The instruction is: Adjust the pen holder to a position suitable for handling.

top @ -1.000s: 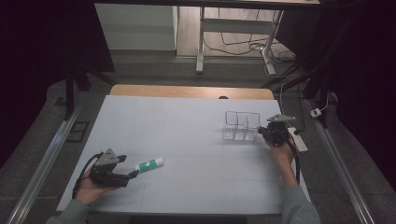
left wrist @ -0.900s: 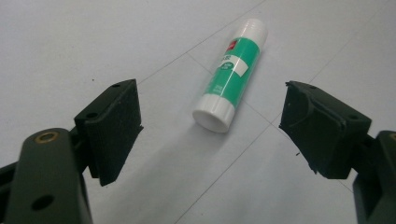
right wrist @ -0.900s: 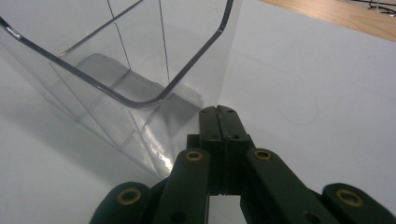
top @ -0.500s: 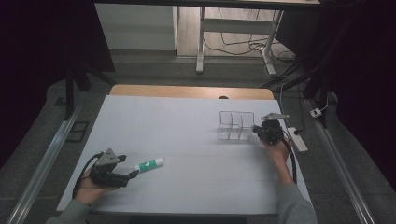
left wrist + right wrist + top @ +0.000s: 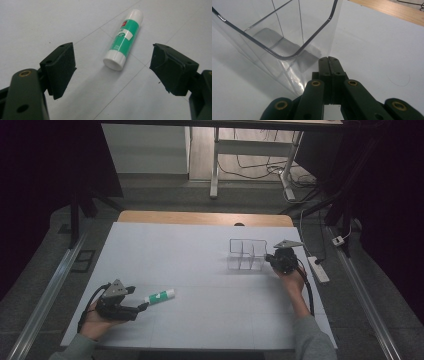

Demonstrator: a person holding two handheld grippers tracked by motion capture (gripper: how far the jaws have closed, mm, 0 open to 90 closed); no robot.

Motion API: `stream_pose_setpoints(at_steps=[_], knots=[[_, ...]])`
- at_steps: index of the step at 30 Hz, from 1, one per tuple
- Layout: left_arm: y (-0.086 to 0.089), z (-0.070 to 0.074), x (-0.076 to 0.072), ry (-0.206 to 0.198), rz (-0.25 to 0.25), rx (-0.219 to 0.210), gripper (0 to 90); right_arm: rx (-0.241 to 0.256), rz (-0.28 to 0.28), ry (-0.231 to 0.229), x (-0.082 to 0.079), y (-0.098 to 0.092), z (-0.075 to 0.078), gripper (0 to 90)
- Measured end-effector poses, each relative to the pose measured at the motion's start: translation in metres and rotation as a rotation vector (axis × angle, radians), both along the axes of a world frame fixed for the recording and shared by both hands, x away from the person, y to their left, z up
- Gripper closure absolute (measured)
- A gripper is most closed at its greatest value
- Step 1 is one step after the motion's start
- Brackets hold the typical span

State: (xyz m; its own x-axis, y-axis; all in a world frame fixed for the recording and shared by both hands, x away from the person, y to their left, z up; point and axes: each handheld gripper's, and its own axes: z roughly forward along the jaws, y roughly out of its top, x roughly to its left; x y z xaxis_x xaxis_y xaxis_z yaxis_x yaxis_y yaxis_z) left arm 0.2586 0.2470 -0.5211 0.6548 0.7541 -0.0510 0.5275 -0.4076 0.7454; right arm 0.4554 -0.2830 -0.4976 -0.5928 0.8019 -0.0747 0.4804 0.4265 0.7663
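A green and white glue stick (image 5: pixel 160 296) lies on its side on the white table sheet (image 5: pixel 200 245), near the front left. My left gripper (image 5: pixel 136 302) is open just behind it. In the left gripper view the glue stick's (image 5: pixel 123 40) white end lies a little ahead of the gap between the wide-open jaws of the left gripper (image 5: pixel 113 65), apart from both. A clear plastic organiser (image 5: pixel 246 254) with several compartments stands at the right. My right gripper (image 5: pixel 270 259) is shut, and its tips meet the organiser's (image 5: pixel 282 32) near corner, with nothing between the jaws of the right gripper (image 5: pixel 328 60).
The table's wooden far edge (image 5: pixel 200 217) runs behind the sheet. A white power strip (image 5: pixel 318 269) lies just off the table's right side. Bare sheet stretches between the glue stick and the organiser.
The organiser and my right gripper have shifted a little to the left across the sheet. My left gripper and the glue stick have stayed where they were.
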Motion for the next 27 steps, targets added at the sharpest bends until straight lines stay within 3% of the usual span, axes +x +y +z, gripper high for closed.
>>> stream_pose_setpoints(at_steps=[27], knots=[[0.0, 0.0, 0.0, 0.0, 0.002, -0.001, 19.6, 0.012, 0.052, 0.007, 0.003, 0.031, -0.001, 89.0]])
